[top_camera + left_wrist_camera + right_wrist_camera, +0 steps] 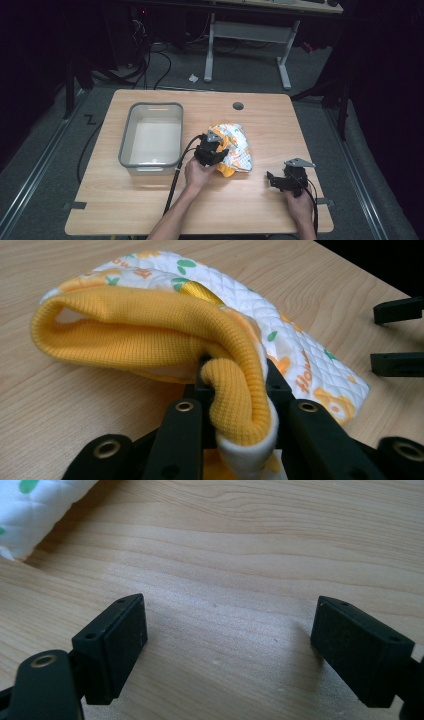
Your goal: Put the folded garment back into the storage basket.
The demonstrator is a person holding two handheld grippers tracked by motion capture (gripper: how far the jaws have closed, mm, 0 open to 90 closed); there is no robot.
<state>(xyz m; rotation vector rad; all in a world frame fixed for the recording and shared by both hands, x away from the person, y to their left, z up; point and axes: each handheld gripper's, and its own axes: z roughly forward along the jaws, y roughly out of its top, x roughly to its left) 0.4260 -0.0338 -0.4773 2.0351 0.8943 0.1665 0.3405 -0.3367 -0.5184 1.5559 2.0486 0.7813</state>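
Because the left gripper [239, 405] pinches the yellow cuff of the baby cloth [234, 146] beside the grey tub [150, 136] to lift it, the right gripper [230, 645] waits wide open near the cloth

Overhead light falls brightly on the table [150, 210]; the room around it lies dark. Both gripper views blur near the bottom edge, with soft shadows.

Bin [151, 134] left on table [260, 210] — garment [232, 145] just right of it.
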